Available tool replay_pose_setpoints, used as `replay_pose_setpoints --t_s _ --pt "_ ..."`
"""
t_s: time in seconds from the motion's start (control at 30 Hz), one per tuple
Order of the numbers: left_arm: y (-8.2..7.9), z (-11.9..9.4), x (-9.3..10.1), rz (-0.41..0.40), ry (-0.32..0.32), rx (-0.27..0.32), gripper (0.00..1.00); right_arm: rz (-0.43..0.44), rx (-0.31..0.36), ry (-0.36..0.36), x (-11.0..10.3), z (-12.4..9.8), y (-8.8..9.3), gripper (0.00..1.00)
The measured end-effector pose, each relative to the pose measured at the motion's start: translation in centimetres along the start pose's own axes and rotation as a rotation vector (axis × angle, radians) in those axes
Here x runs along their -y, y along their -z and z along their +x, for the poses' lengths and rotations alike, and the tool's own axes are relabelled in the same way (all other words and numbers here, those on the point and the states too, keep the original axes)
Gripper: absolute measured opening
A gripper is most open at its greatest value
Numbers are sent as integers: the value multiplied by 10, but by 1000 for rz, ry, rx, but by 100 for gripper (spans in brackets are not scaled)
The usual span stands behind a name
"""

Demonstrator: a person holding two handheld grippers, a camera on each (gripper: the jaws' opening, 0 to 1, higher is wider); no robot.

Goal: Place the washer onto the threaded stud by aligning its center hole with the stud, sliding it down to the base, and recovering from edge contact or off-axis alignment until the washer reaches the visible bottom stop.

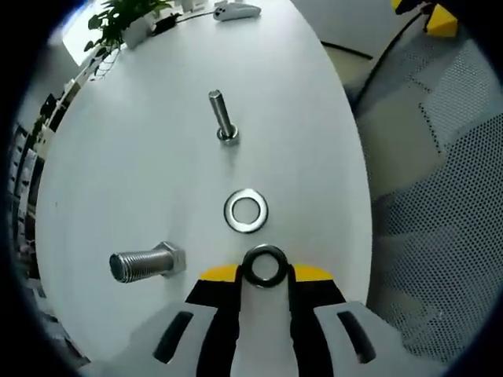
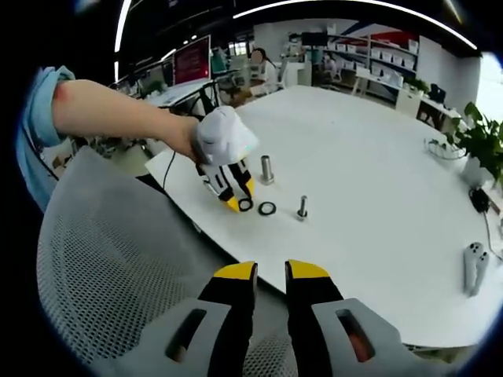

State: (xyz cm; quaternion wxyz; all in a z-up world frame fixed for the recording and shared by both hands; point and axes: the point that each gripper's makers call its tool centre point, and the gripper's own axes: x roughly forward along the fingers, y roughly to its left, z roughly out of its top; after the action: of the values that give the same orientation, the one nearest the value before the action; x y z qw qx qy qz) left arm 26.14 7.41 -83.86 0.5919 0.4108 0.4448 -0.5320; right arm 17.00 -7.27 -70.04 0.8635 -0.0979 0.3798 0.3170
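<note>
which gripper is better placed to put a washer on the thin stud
Left. The left gripper already grips a dark metal washer above the white table, facing the slim upright threaded stud. The right gripper is open, back over the grey mesh chair.

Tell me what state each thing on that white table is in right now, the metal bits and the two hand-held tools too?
Left tool: shut on a dark washer, held just above the table.
Right tool: open, holding nothing, back over the chair.
Silver washer: lying flat on the table, free.
Slim stud: standing upright, no washer on it.
Thick bolt: standing on its head, bare.
</note>
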Motion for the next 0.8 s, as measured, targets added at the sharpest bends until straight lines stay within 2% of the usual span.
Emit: replay_pose_setpoints --t_s 0.2,0.37,0.43,0.8 --pt "0 0 0 3 -5 1 20 -1 -1 1 0 0 0 17" --pt "-1 0 -2 -39 -17 19 20 1 0 4 0 0 0 17" --pt "-1 0 -1 -16 -25 22 20 2 0 4 0 0 0 17" --pt "0 -1 -5 -9 -50 6 19 -2 2 7 0 0 0 17"
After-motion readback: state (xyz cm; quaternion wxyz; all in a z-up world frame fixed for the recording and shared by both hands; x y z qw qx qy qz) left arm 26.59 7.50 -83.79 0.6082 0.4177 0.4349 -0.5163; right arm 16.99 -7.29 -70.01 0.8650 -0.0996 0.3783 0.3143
